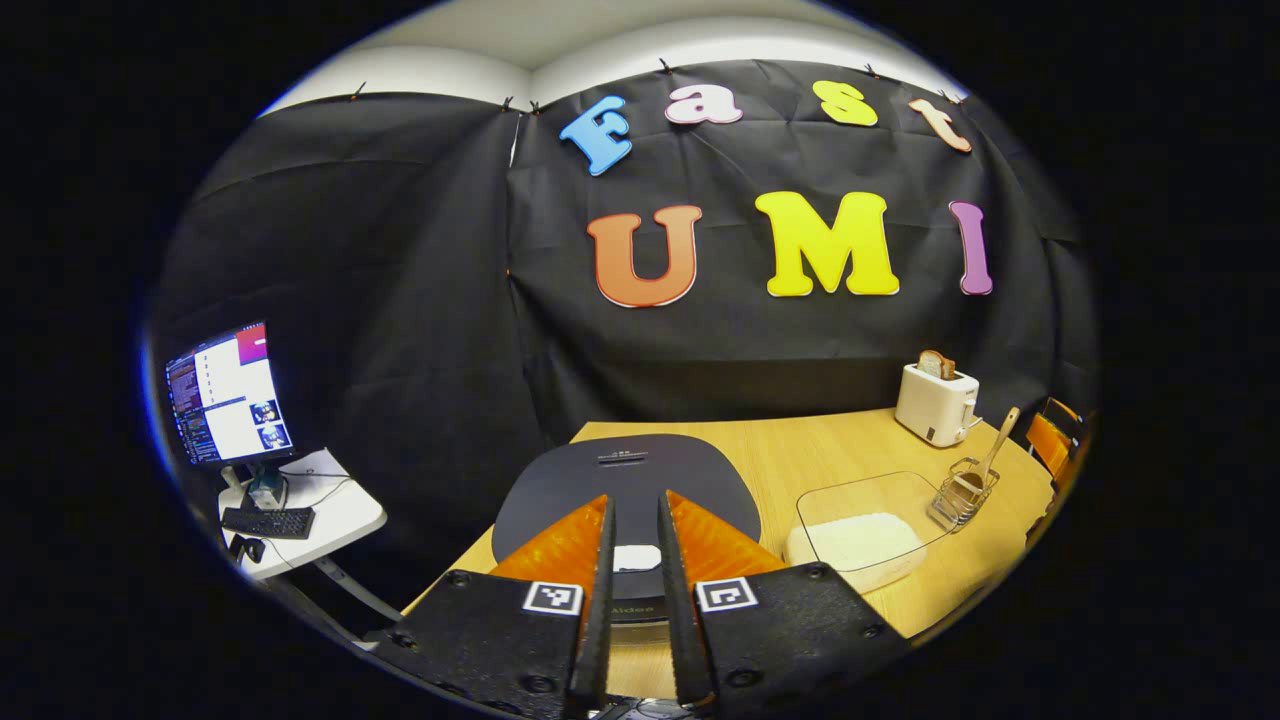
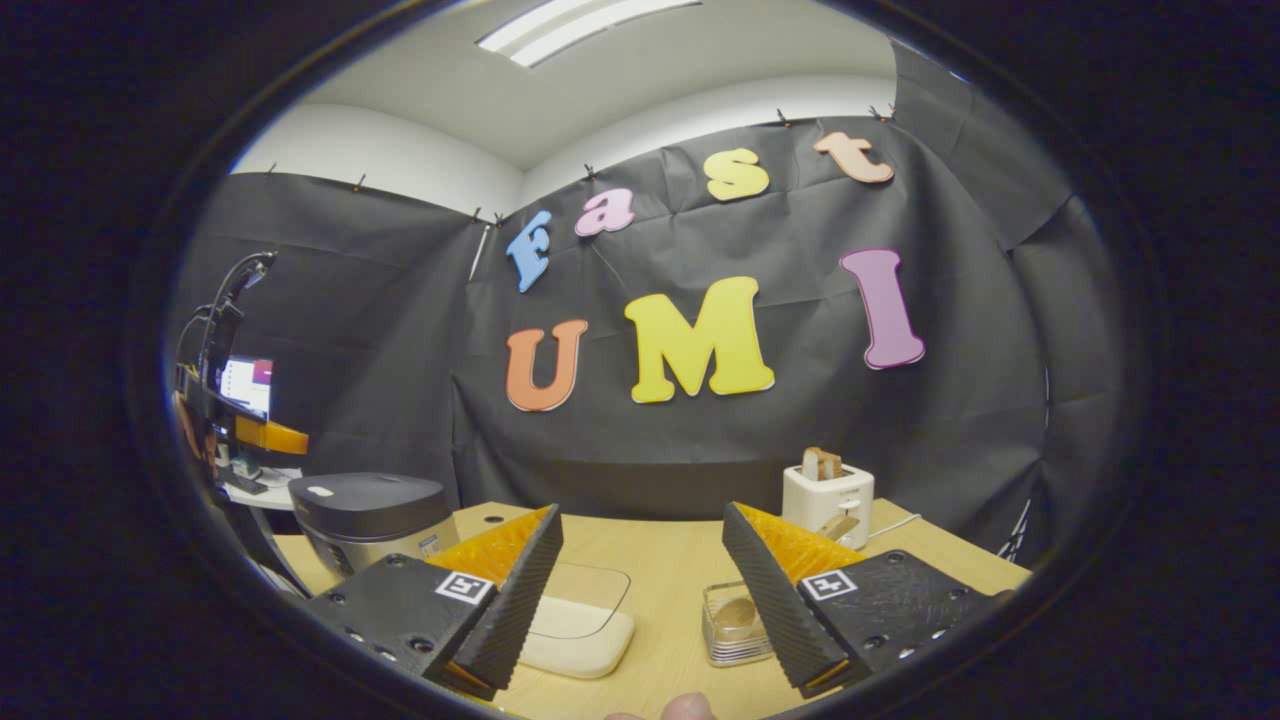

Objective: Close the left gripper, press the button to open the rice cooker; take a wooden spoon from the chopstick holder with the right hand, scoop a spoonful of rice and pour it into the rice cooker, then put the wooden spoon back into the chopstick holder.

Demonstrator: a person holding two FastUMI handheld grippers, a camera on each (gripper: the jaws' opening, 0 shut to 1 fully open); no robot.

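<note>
Two hand-held grippers are in play. Nearest in the left gripper view, the left hand-held gripper [image 1: 636,520] has its fingers drawn almost together with a thin slit left between them, clamped on nothing, hanging just above the front of the dark grey, round-lidded rice cooker [image 1: 625,480]. Its lid lies flat and down, so I judge the button press is not yet done. The pale patch seen through the slit may be that button; I cannot be sure.

In the right gripper view, the right hand-held gripper [image 2: 640,585] stands wide apart and empty, low over the pale wooden bench [image 2: 660,560]. Between its fingers, further on, sit the clear shallow tub of white rice [image 2: 580,630] and the wire chopstick holder [image 2: 735,625], with the wooden spoon [image 1: 992,450] standing in it, handle leaning up and right. Fetching, scooping, pouring and returning the spoon all remain.

Farther back stands a cream toaster [image 1: 935,403] holding a bread slice. The cooker's front panel is hidden behind the left fingers, and the spoon's bowl is hard to make out.
</note>
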